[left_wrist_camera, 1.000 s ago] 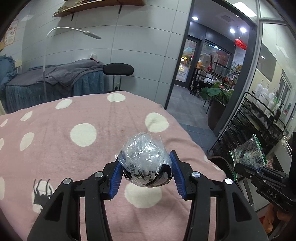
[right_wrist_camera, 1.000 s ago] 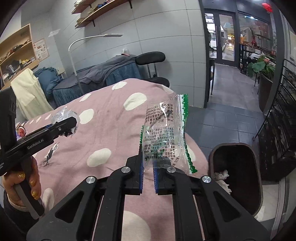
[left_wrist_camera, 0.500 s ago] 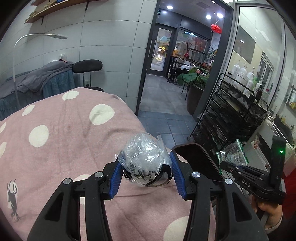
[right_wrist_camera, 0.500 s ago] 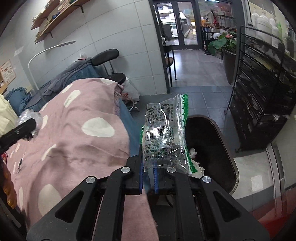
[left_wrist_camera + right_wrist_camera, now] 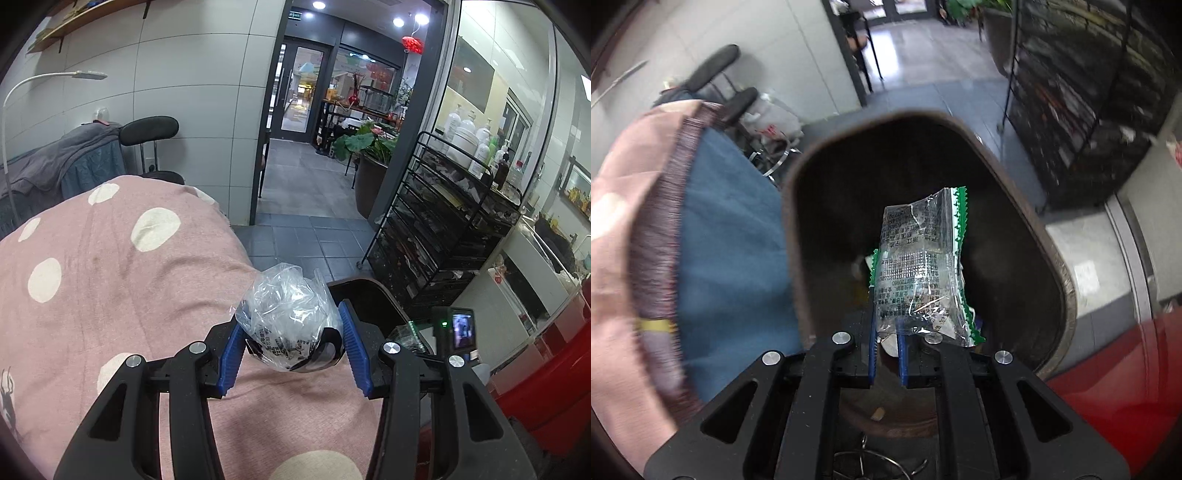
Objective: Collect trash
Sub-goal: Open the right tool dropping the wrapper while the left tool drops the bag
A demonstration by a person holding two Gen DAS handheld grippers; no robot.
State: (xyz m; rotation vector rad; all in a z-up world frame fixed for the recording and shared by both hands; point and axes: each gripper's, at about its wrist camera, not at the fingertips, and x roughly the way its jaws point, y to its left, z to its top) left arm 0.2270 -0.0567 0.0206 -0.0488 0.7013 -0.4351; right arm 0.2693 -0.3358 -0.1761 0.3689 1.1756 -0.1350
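My left gripper (image 5: 290,338) is shut on a crumpled clear plastic ball (image 5: 286,321) and holds it above the right edge of the pink dotted blanket (image 5: 110,280). My right gripper (image 5: 886,332) is shut on a clear wrapper with green edges (image 5: 919,269) and holds it over the mouth of the dark brown trash bin (image 5: 1015,192). Some trash lies in the bin's bottom. In the left wrist view the bin's rim (image 5: 373,291) shows just right of the plastic ball, with the right gripper's body (image 5: 456,332) over it.
A black wire rack (image 5: 443,221) with bottles stands right of the bin. A red object (image 5: 1126,387) lies at the lower right. A blue sheet (image 5: 731,240) hangs under the blanket beside the bin. A black chair (image 5: 149,129) and a doorway (image 5: 306,122) are behind.
My right gripper has swung down and over the bin with the wrapper. My left gripper has moved right towards the bed's edge, still holding the plastic ball.
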